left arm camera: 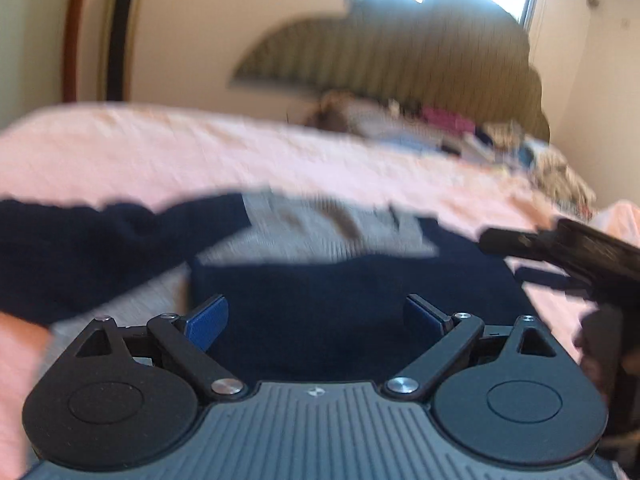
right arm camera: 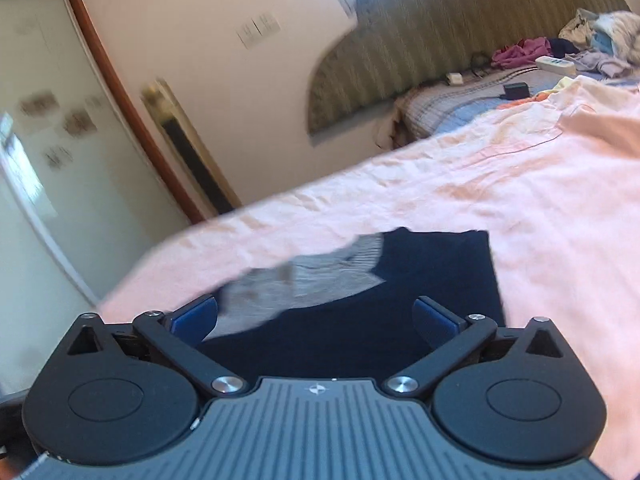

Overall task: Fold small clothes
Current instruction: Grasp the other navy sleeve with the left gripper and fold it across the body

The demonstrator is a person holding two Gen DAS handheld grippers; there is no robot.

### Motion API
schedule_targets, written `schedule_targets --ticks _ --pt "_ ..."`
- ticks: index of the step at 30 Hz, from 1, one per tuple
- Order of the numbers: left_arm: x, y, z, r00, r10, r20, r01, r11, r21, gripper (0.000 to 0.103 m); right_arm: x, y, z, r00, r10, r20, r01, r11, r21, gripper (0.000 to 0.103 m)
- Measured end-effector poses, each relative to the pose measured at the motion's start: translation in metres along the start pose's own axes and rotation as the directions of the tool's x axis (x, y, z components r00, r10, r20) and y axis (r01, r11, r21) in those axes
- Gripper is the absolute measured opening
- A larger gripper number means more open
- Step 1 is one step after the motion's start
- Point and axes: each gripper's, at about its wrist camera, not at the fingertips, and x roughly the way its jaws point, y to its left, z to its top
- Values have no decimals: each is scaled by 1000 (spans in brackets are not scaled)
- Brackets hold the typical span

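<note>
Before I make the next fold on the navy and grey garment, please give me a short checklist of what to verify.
1. Left gripper open, fingers free: ok.
2. Right gripper open, holding nothing: ok.
3. Garment lies on the pink sheet: ok.
4. Garment lies flat, no wrinkles: cannot tell, pictures are blurred.
5. Clothes pile by the headboard lies apart from the garment: ok.

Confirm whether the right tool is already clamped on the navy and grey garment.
No: in the right wrist view the right tool has its jaws spread wide, and the navy and grey garment lies flat on the pink sheet, ungripped.
</note>
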Motion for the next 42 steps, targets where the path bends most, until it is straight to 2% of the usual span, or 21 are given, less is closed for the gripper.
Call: schedule_targets --ticks 1,2,6,9,11,13,14,16,17,20,22,24,26,28,30,31,32,34,35,38,42 --pt "14 4 -4 998 36 -51 -36 999 -4 94 19 -4 0 997 -59 -57 57 998 -25 102" --pt "16 6 -9 998 61 -11 -60 998 30 94 34 -9 -4 988 -112 -110 107 993 -45 101" --pt "5 16 -15 999 44 -10 -43 997 62 95 39 -2 -34 985 -162 -51 141 949 -283 103" --pt "-30 56 -15 995 60 83 -56 997 -60 95 41 0 -33 983 -176 -50 154 943 -295 103" --pt "-60 102 -14 974 131 186 -93 976 -198 96 40 0 -33 984 -173 -47 152 944 -293 103" --pt "-82 159 -12 946 241 219 -146 915 -375 98 39 0 -32 984 -171 -45 151 945 -290 103" --pt "-91 195 -9 931 294 215 -162 863 -478 98 39 0 -33 984 -172 -44 152 945 -290 103" --pt "-105 257 -9 910 371 186 -170 742 -649 98 38 3 -33 983 -177 -42 157 943 -293 103" --pt "-113 290 -12 899 404 169 -155 654 -740 98 38 3 -34 983 -180 -41 160 942 -294 103" --pt "-119 361 -25 902 400 164 -46 466 -884 97 38 3 -35 983 -181 -39 162 942 -293 103" --pt "-117 384 -26 898 382 217 33 434 -900 98 38 3 -34 983 -182 -39 162 942 -294 103" --pt "-113 391 -17 895 399 200 3 443 -897 98 39 3 -35 982 -183 -39 164 942 -294 103" --pt "-105 387 -6 887 425 179 -60 490 -869 96 39 3 -34 982 -183 -39 163 942 -294 103" --pt "-93 374 8 866 485 123 -200 561 -804 78 39 3 -34 983 -182 -39 163 942 -293 103" --pt "-79 361 18 840 541 44 -355 609 -710 21 38 3 -35 982 -182 -39 163 942 -292 103" --pt "-75 355 20 834 551 30 -382 616 -689 11 38 3 -35 983 -182 -38 163 942 -292 103" --pt "-73 351 19 846 532 29 -367 621 -693 5 38 3 -34 983 -182 -39 163 943 -292 103" --pt "-81 341 20 833 552 43 -360 599 -715 4 38 2 -34 983 -178 -38 160 944 -288 103" --pt "-87 333 22 828 556 73 -347 611 -712 4 38 2 -34 984 -177 -38 159 945 -286 103" --pt "-93 280 45 834 515 199 -287 713 -640 4 37 1 -33 984 -172 -36 156 948 -278 103" --pt "-79 167 71 888 304 344 -158 906 -393 4 35 -2 -32 987 -156 -32 143 956 -255 103"
